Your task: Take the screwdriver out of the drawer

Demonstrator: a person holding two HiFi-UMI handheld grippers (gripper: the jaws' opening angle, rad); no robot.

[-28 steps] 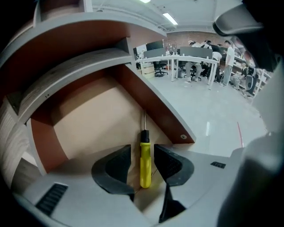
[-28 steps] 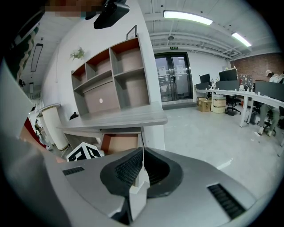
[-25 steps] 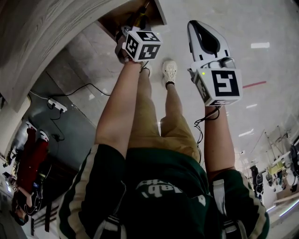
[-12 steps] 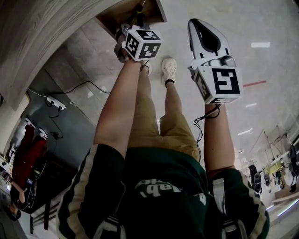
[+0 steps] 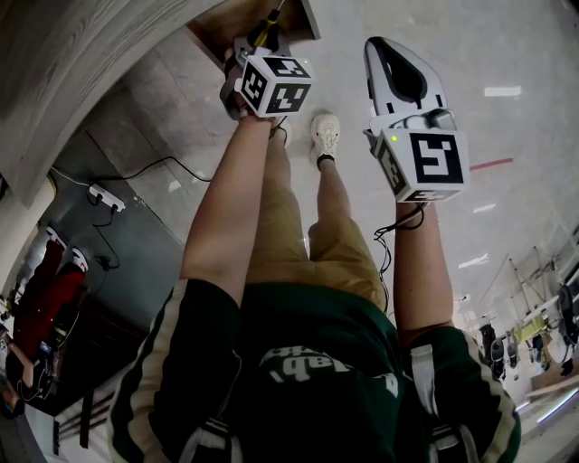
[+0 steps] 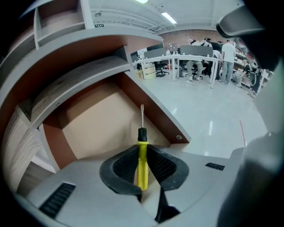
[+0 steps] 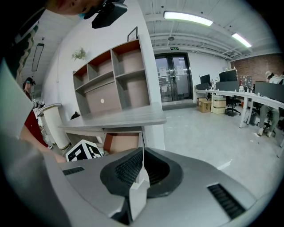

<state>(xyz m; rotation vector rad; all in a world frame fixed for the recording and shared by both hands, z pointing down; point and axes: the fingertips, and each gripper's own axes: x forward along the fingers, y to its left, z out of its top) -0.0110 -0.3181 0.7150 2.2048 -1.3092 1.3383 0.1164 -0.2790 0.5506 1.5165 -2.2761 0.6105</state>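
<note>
In the left gripper view, the screwdriver (image 6: 142, 170) with a yellow handle and a thin metal shaft points away over the open wooden drawer (image 6: 95, 117). My left gripper (image 6: 142, 150) is shut on the handle, with both black pads pressed against it. The head view shows that gripper (image 5: 260, 43) at the drawer (image 5: 237, 16), with a bit of yellow handle (image 5: 264, 33) at its tip. My right gripper (image 5: 387, 52) hangs over the floor to the right, off the drawer. Its jaws (image 7: 141, 162) are shut on nothing.
A grey desk top (image 7: 116, 119) lies over the drawer, with a shelf unit (image 7: 116, 73) behind it. A power strip and cable (image 5: 107, 201) lie on the floor at left. The person's legs and white shoe (image 5: 327, 136) stand below. Office desks (image 6: 195, 60) stand far off.
The left gripper has stayed at the drawer, and the yellow handle now shows more plainly at its tip. The right gripper has not moved.
</note>
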